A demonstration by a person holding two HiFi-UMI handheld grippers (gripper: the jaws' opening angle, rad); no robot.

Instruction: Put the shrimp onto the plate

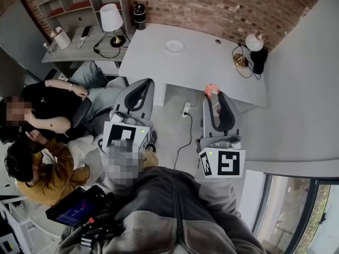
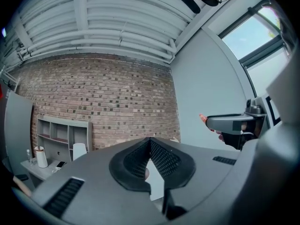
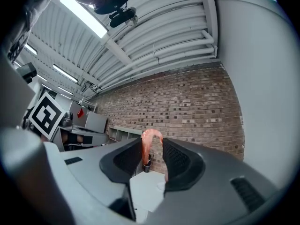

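Brick wall (image 3: 187, 107); shrimp (image 3: 151, 134) in R claw (image 3: 154, 149)

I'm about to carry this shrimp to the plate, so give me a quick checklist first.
1. The curved pink-orange shrimp is held in the right gripper: ok.
2. The small round white plate lies bare on the white table: ok.
3. Shrimp over the plate: not ok, they are well apart.
4. The left gripper is shut and empty: ok.
5. Firmness of the grip: cannot tell.
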